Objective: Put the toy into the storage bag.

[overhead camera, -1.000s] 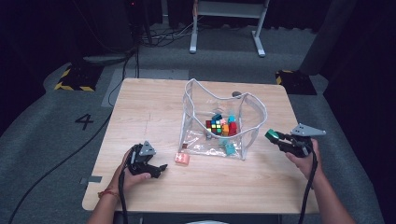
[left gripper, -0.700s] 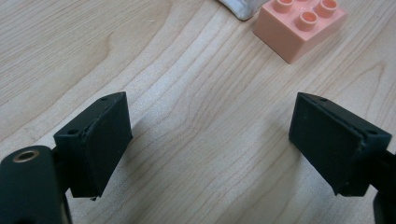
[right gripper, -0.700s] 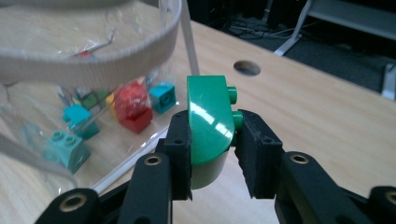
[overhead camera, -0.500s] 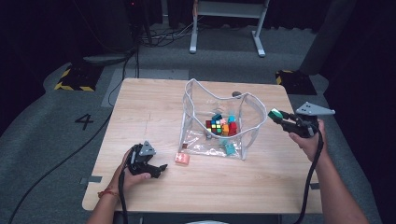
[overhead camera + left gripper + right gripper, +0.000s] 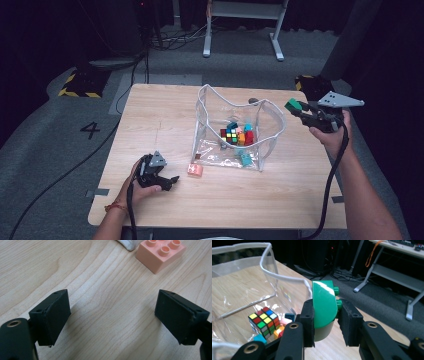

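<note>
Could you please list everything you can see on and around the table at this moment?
Table: one, light wood, centre of the high view.
Clear bag: one, transparent with white trim, open-topped, mid-table.
Puzzle cube: one, multicoloured, inside the bag.
Small blocks: several, teal, orange and red, inside the bag by the cube.
Pink brick: one, studded, on the table beside the bag's near corner.
Green brick: one, between the right gripper's jaws, raised at the bag's right rim.
White-legged frame: one, on the floor beyond the table.
Left gripper: black, jaws open, low over the wood, empty.
Right gripper: black, shut on the green brick.
</note>
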{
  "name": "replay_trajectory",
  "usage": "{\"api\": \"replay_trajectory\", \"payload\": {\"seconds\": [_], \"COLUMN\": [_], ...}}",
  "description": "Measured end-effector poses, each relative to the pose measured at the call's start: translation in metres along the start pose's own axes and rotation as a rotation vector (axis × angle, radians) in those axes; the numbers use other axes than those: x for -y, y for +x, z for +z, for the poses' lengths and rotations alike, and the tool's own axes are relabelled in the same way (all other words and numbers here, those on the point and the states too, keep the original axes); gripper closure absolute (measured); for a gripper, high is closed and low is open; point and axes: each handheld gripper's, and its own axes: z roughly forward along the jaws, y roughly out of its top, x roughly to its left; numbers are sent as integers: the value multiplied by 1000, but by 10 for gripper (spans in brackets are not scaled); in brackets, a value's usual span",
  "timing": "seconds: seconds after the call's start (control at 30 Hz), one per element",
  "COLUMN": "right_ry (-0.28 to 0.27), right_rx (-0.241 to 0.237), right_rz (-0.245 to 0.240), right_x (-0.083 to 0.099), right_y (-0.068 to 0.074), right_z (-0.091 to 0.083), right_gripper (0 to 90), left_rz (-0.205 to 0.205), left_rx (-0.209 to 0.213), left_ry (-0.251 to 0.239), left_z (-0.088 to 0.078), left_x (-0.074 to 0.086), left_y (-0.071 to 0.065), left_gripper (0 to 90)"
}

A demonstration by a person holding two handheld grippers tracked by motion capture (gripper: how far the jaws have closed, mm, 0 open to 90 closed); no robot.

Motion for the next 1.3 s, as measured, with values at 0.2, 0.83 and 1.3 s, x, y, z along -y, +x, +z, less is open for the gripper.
{"api": "replay_trajectory", "payload": {"seconds": [0.2, 0.83, 1.3], "right_ry": [7, 66, 228], "right_rx": [-41, -218, -321], "right_rz": [-39, -127, -238], "right_x": [-14, -31, -47], "right_y": [17, 53, 69], "right_z": [6, 36, 80], "right_gripper": [675, 675, 673], "left_rz": [0, 1, 0], "left_rx": [0, 0, 0], "left_ry": [0, 1, 1], "left_z": [0, 0, 0], "left_x": [0, 0, 0], "left_y": [0, 0, 0], "left_gripper": [132, 132, 132]}}
